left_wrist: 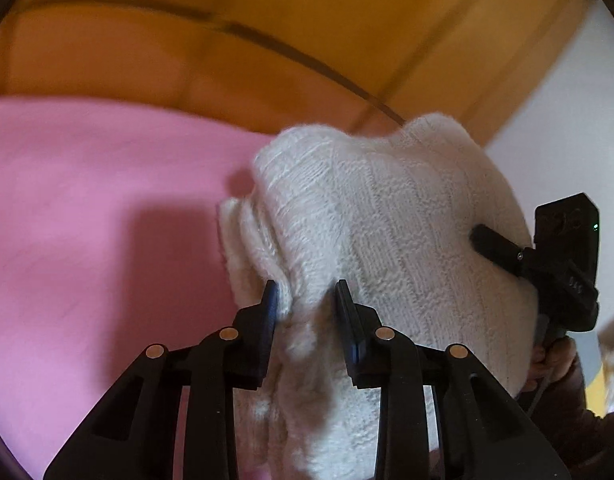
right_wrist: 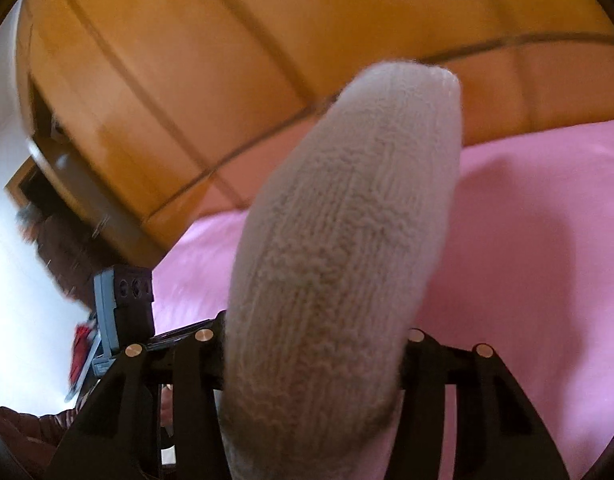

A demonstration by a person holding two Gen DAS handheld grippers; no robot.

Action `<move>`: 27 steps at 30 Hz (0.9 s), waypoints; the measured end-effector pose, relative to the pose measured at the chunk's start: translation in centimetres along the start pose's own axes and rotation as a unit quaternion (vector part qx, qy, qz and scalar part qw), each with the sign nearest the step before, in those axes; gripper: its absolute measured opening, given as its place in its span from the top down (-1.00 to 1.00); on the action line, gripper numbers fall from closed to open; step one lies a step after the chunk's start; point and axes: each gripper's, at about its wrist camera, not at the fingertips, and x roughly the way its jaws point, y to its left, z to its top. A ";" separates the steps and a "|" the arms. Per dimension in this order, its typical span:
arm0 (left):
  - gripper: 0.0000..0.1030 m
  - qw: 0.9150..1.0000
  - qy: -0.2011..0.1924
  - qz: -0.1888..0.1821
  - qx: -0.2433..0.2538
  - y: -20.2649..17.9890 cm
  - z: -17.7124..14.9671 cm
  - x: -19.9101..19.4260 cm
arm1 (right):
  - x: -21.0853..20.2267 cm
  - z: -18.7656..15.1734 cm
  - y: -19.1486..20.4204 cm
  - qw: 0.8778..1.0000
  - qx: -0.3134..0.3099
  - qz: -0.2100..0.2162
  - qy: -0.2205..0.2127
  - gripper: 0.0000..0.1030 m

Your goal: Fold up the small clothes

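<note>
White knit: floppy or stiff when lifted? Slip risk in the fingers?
Probably floppy: the knit bunches and sags around the left gripper. Likely light for its bulk, being fluffy and loosely ribbed. Slip seems unlikely; the fuzzy yarn bulges around the right gripper too.

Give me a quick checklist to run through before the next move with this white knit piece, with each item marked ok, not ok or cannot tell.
1. Left gripper has the white knit garment pinched between its fingers: ok.
2. Right gripper closed on the same garment: cannot tell, the knit hides the fingertips.
3. Garment lifted off the pink sheet: ok, it casts a shadow below.
4. Fabric flat and unbunched: not ok, it is bunched at the left grip.
5. Landing spot on the sheet free: ok in the part that shows.
6. Fold line visible: cannot tell.
</note>
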 end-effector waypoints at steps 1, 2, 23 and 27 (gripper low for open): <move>0.45 1.000 0.005 -0.004 0.011 -1.3 0.7 1.2 | -1.5 0.3 -1.4 1.000 0.008 -0.015 -0.014 0.05; 0.45 0.999 0.014 -0.011 0.028 -3.1 1.7 3.1 | -2.7 0.4 -2.8 0.999 0.017 -0.032 -0.025 0.05; 0.45 0.963 0.022 0.201 0.180 -12.4 -1.1 13.6 | -8.2 -1.8 -7.1 0.955 0.038 -0.287 -0.065 -0.09; 0.42 0.964 0.020 0.204 0.167 -12.0 -1.0 13.7 | -2.6 -3.0 -8.0 0.939 0.005 -0.343 -0.004 -0.15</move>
